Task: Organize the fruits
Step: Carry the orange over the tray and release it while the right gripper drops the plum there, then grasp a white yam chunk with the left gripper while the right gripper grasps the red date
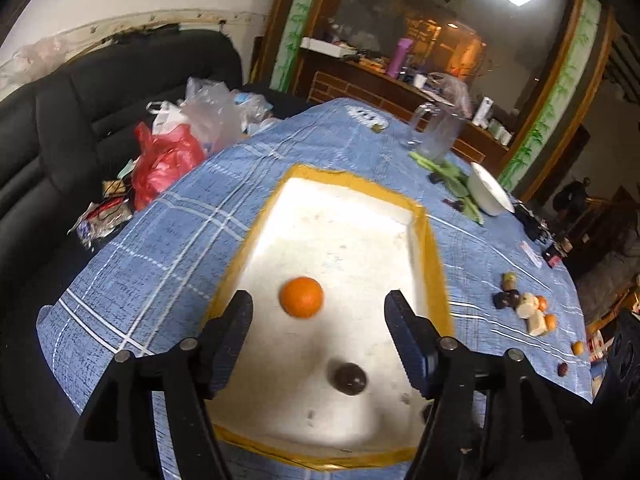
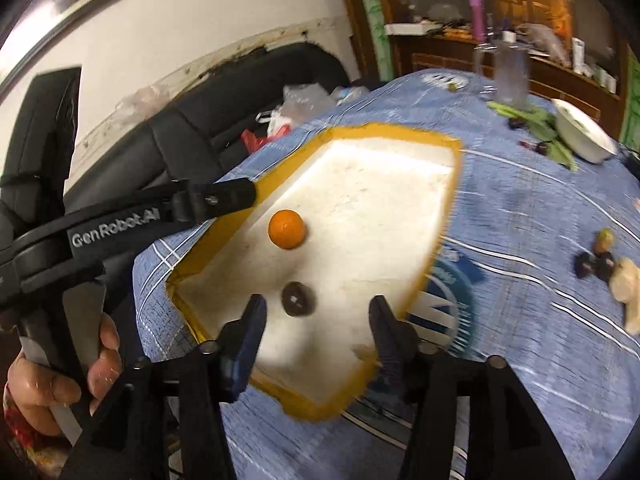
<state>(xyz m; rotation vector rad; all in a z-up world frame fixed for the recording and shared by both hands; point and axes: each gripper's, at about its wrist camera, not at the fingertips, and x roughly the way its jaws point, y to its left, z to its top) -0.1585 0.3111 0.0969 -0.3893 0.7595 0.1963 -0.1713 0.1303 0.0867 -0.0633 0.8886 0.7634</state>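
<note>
A white foam tray with a yellow taped rim lies on the blue checked tablecloth. In it lie an orange and a dark round fruit. My left gripper is open and empty above the tray's near end, the orange between its fingers. My right gripper is open and empty over the tray's near end, just behind the dark fruit. The left gripper's finger shows at the tray's left rim. A cluster of loose fruits lies on the cloth to the right.
A white bowl, green vegetables and a clear glass jug stand at the table's far right. Plastic bags lie on the black sofa to the left. More small fruits lie near the right edge.
</note>
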